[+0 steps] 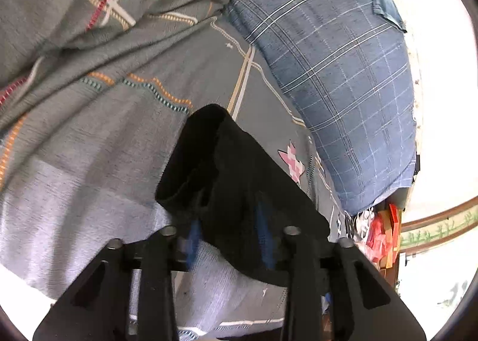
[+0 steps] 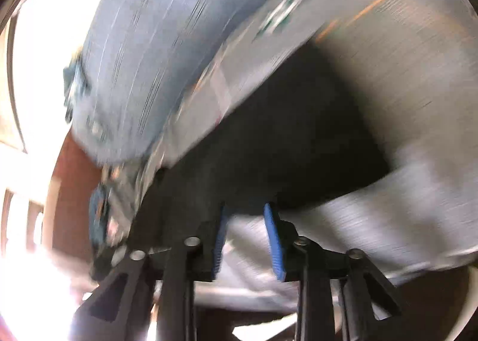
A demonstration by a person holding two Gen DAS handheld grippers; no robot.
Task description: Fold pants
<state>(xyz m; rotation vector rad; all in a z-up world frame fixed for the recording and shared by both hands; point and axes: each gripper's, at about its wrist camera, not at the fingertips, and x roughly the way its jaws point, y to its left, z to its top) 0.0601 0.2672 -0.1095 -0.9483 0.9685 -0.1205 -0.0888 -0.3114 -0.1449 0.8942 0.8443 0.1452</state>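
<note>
The black pants [image 1: 239, 188] lie bunched on a bed, on a grey bedsheet [image 1: 98, 167] patterned with orange, white and red stitched lines. In the left wrist view the garment forms a folded dark mass with a rounded open hem or cuff at its far end, and its near edge drapes down between the blue pads of the left gripper [image 1: 230, 239]. The jaws of that gripper stand fairly wide apart, with the black cloth filling most of the gap and covering the inner faces of both pads; whether they are pinching the cloth or only straddling it cannot be told from this view.

In the right wrist view, which is heavily blurred, the pants [image 2: 283, 144] appear as a broad dark patch on the same grey sheet [image 2: 403, 78], directly ahead of the right gripper [image 2: 248, 215]. Its jaws are parted by a moderate gap, and pale sheet shows between the two blue ribbed pads [image 2: 276, 242]. The fingertips reach the near edge of the dark cloth, but nothing is seen clamped between them.

Beyond the pants lies a blue checked pillow [image 1: 337, 72] bearing a round crest, resting on the sheet along the bed's far side. A small pink star motif [image 1: 292, 161] on the sheet shows just beside the pants. Red packets [image 1: 379, 236] sit cluttered past the pillow's end.
</note>
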